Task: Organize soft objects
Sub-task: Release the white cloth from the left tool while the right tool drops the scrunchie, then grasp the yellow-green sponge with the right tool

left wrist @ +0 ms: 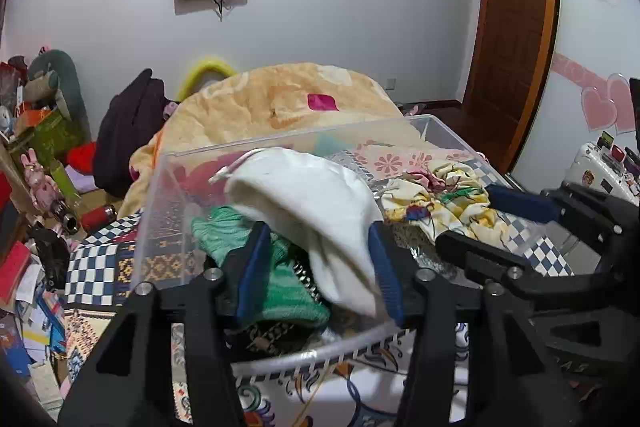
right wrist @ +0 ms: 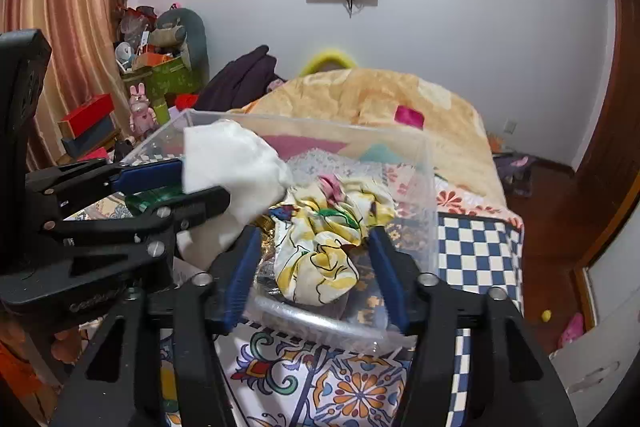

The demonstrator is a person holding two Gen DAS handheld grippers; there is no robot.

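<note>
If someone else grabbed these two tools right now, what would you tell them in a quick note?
Left gripper: open, its fingers on either side of the white pouch, which hangs over the clear bin; whether it is pinched is unclear.
Right gripper: open, around the yellow floral cloth in the bin, not clamped.
Done: the green knit and the floral cloth lie inside the bin.
Left: settle the pouch in the bin and tidy the floral cloth.

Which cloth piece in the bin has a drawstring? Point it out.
The white pouch, between the left claw's pads. The green knit and yellow floral cloth show none.
</note>
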